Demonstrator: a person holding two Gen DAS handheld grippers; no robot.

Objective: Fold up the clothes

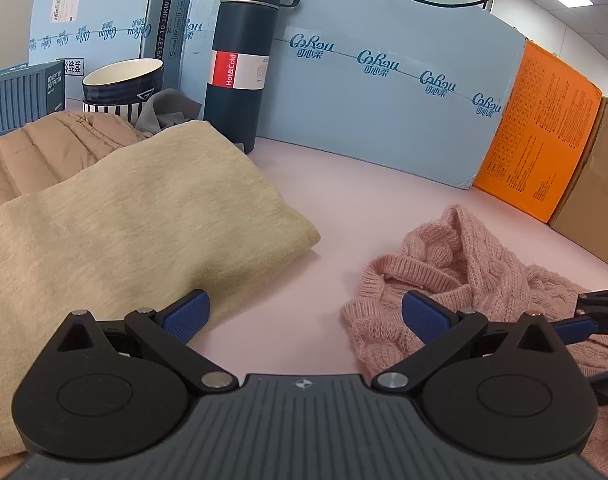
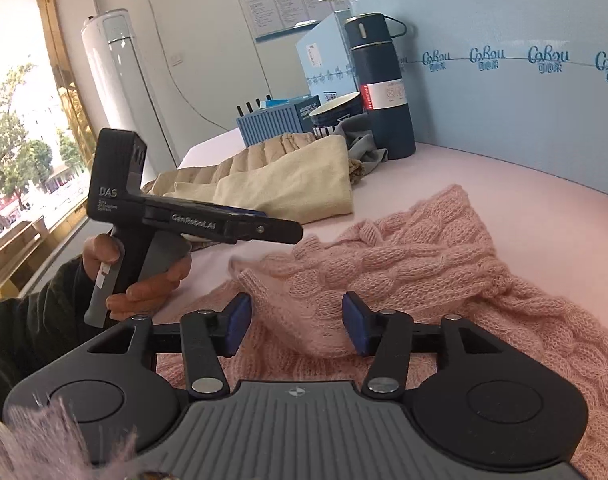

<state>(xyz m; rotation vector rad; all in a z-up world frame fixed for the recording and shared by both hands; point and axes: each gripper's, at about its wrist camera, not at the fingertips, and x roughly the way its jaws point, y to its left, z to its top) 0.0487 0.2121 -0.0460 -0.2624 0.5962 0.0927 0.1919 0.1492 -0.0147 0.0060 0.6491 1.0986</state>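
Item: pink sweater [image 2: 404, 264], crumpled on pink table [image 1: 304, 200]. Beige garment [image 1: 123, 216] lay left of it. Left gripper [image 1: 304, 316] and right gripper [image 2: 295, 320]: both released, empty.

Pink sweater [image 1: 464, 256] runs off frame's right edge.

Straight ahead of your left hand-held gripper [image 1: 306, 316] the pink counter [image 1: 344, 200] lies bare up to the blue box [image 1: 384, 112] wall. On its left the folded beige garment [image 1: 123, 220] blocks you, with the tall flask [image 1: 239, 60] and bowl [image 1: 123, 80] behind it. On its right the pink knit sweater [image 1: 464, 264] fills the surface, the orange box [image 1: 544, 128] beyond. Your right hand-held gripper [image 2: 295, 324] has sweater between its half-spread fingers, and the left one hangs just to its left
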